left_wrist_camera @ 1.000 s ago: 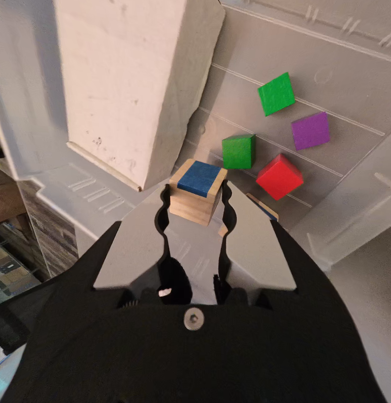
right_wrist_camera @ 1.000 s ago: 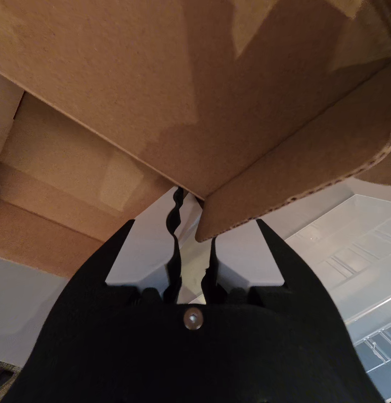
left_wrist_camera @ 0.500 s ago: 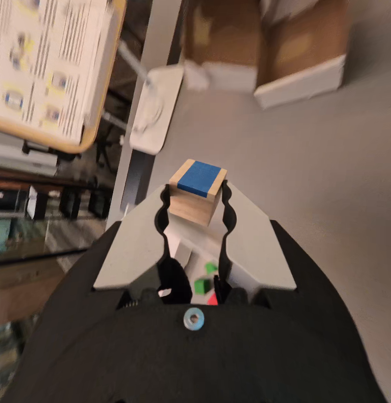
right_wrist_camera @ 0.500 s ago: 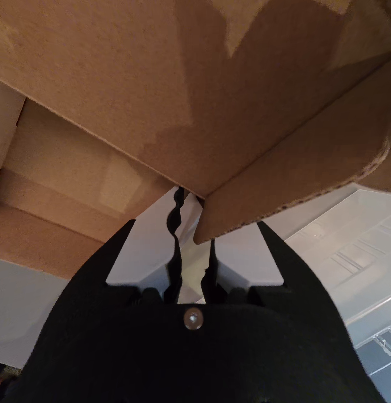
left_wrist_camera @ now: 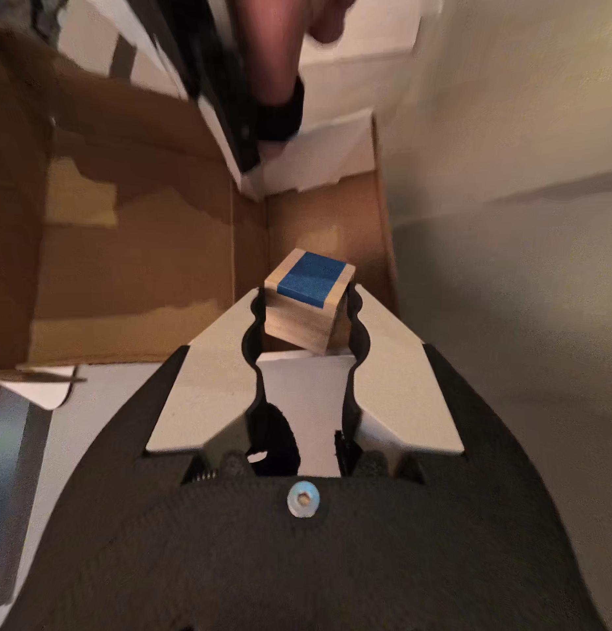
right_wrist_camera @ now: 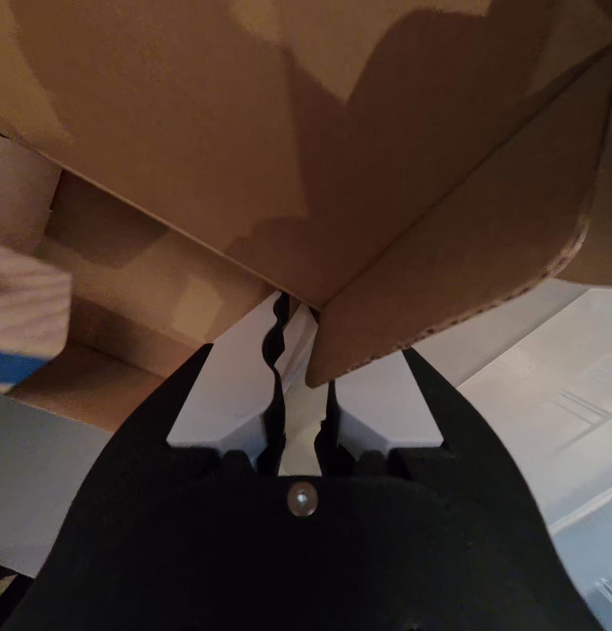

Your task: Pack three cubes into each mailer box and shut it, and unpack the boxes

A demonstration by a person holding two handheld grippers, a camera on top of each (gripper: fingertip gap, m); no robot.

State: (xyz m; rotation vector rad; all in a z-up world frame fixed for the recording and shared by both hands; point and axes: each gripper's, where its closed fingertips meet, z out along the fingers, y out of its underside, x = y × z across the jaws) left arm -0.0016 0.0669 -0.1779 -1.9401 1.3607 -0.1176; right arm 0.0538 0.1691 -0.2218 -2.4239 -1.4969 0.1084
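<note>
My left gripper [left_wrist_camera: 305, 300] is shut on a wooden cube with a blue top face [left_wrist_camera: 306, 297] and holds it over the open mailer box [left_wrist_camera: 134, 259], above its brown inside near the right wall. The same cube shows blurred at the left edge of the right wrist view [right_wrist_camera: 21, 317]. My right gripper [right_wrist_camera: 299, 307] is shut on the box's raised lid [right_wrist_camera: 229, 136], at the fold beside a brown side flap [right_wrist_camera: 451, 280]. In the left wrist view the right gripper [left_wrist_camera: 236, 112] and a hand [left_wrist_camera: 274, 51] show at the top, at the lid's edge.
The box's white outer front wall [left_wrist_camera: 297, 392] lies under my left fingers. Grey table surface [left_wrist_camera: 502, 273] lies right of the box. A clear plastic bin [right_wrist_camera: 537, 392] shows at the right in the right wrist view.
My left gripper carried the blue-topped cube from the bin with the coloured cubes, across the table, to over the open box. My right gripper stayed shut on the lid, holding it up.
</note>
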